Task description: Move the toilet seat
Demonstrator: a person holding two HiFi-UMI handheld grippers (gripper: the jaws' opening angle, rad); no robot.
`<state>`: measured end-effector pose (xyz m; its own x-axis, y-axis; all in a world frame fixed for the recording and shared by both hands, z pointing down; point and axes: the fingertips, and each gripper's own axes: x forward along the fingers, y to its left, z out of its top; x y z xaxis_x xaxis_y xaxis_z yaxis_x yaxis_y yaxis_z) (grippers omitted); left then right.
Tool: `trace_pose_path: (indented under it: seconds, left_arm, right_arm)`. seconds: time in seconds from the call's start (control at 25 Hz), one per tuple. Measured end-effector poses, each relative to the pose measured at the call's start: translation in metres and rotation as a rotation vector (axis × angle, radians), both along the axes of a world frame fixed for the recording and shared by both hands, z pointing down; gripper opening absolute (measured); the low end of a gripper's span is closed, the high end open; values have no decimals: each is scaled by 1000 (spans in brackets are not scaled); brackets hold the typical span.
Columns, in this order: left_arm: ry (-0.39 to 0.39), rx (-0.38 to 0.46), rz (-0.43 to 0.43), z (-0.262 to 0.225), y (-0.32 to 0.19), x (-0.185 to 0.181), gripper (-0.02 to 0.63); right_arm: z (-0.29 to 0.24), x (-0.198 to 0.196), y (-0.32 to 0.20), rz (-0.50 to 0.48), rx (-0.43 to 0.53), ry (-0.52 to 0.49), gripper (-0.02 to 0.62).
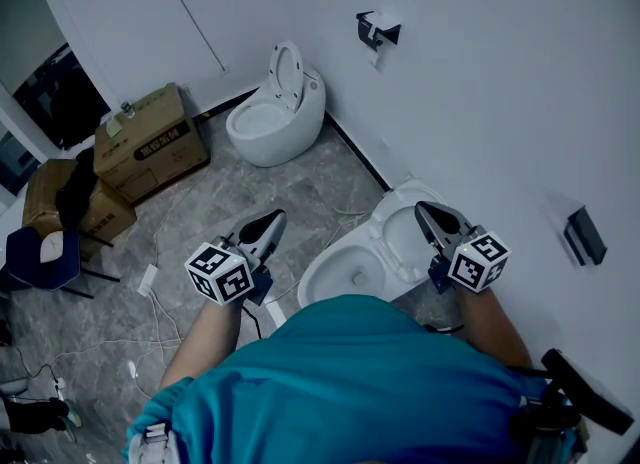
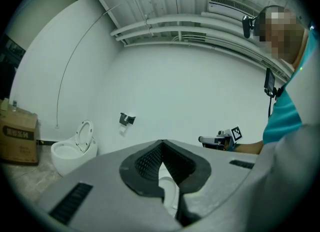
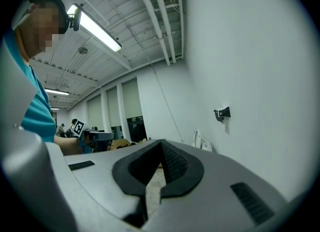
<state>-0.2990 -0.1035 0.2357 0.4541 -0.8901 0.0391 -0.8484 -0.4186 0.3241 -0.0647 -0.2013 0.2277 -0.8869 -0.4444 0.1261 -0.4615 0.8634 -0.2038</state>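
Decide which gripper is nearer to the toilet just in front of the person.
Right. The right gripper is over the near toilet, at its back; the left gripper is off its left side, over the floor.

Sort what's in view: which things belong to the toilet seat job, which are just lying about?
Job:
- near toilet
- its seat
- left tongs, shut, empty
- right tongs, shut, empty

Lying about:
- far toilet
- cardboard boxes
- paper holder on the wall
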Motion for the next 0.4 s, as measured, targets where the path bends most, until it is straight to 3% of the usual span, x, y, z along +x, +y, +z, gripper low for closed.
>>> trace_pose_path:
  seconds: [0.4]
  left_arm:
    - [-4,1,30,-3,-2,9,6]
  right_arm:
    - [-1,6,0,3,4,7,-2]
